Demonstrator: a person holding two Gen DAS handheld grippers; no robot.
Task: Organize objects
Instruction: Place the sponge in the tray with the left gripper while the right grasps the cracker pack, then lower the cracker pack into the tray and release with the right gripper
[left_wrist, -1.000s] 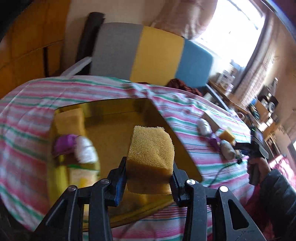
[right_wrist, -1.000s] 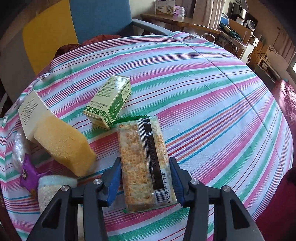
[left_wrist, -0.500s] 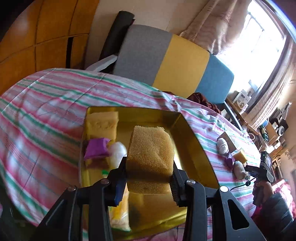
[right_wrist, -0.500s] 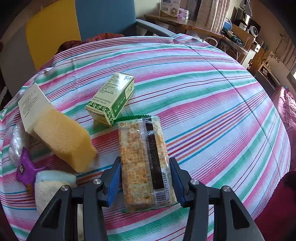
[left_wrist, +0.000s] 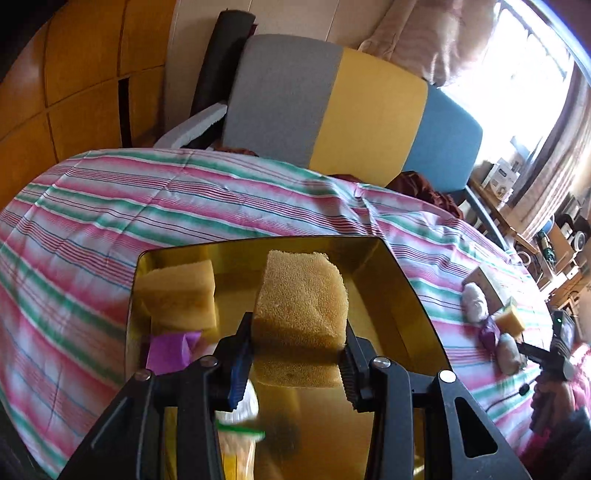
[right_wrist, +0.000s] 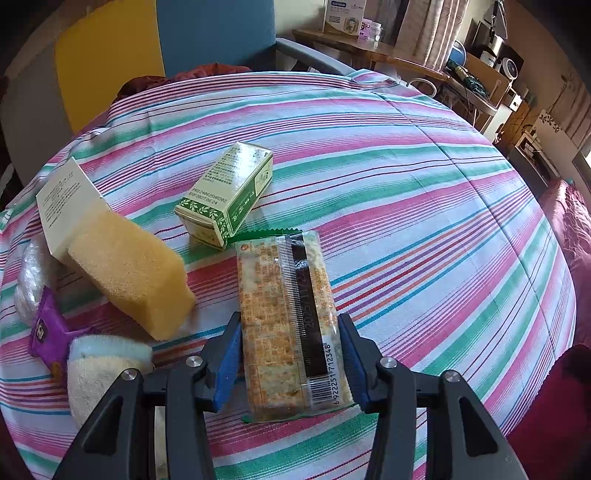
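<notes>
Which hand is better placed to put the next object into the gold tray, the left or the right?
Left. The left gripper holds a sponge directly over the gold tray. The right gripper grips a cracker pack on the tablecloth, away from the tray.

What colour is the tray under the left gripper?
Shiny gold tray; clearest in the left wrist view.

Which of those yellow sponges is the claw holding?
The sponge clamped in the left claw, above the gold tray. Another sponge lies loose in the tray.
</notes>
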